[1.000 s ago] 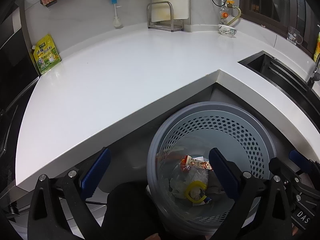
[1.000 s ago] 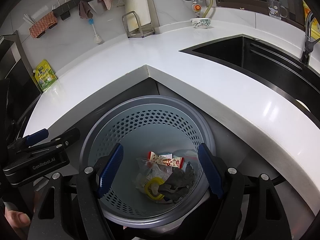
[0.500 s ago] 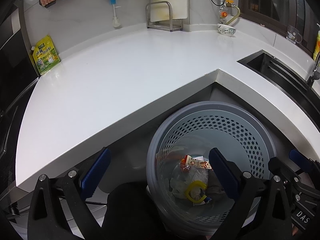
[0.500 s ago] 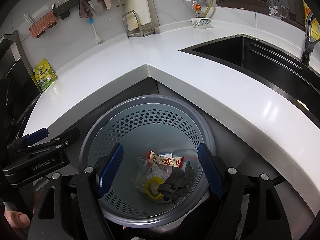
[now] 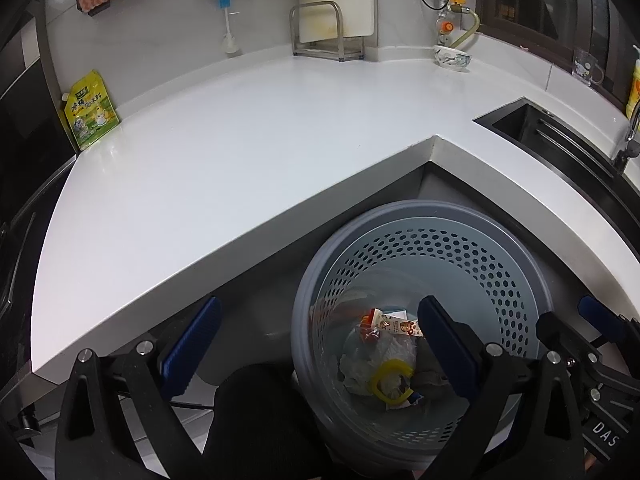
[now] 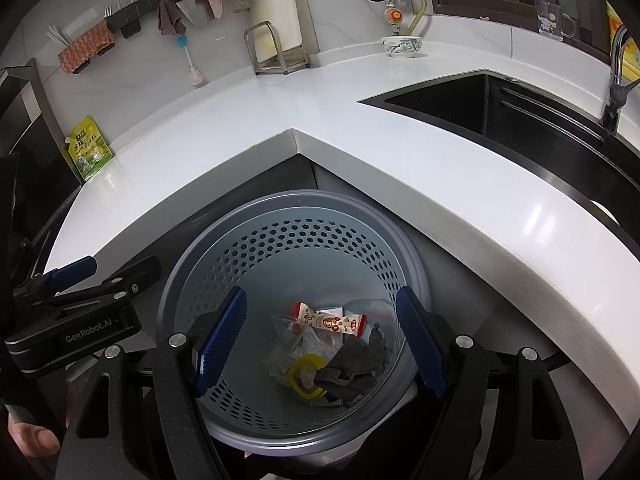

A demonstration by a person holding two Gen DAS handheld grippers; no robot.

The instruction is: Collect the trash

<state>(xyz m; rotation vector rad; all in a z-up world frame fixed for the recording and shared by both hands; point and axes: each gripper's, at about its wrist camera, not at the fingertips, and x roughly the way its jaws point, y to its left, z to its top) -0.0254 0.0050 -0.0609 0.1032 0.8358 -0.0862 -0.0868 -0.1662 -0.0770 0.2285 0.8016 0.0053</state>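
Trash point(image 6: 320, 354) in bin point(image 6: 288, 216), unchanged.

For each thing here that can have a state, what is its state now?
left gripper: open, holds nothing
right gripper: open, holds nothing
bin: upright, trash at the bottom
snack wrapper: in the bin, lying flat
yellow ring: in the bin, on the trash
pouch: leaning on the wall
bowl: upright on the counter

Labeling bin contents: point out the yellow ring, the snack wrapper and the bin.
yellow ring point(image 6: 306, 376), right wrist view, its left arc.
snack wrapper point(image 6: 332, 322), right wrist view, printed middle.
bin point(image 5: 532, 264), left wrist view, far rim.
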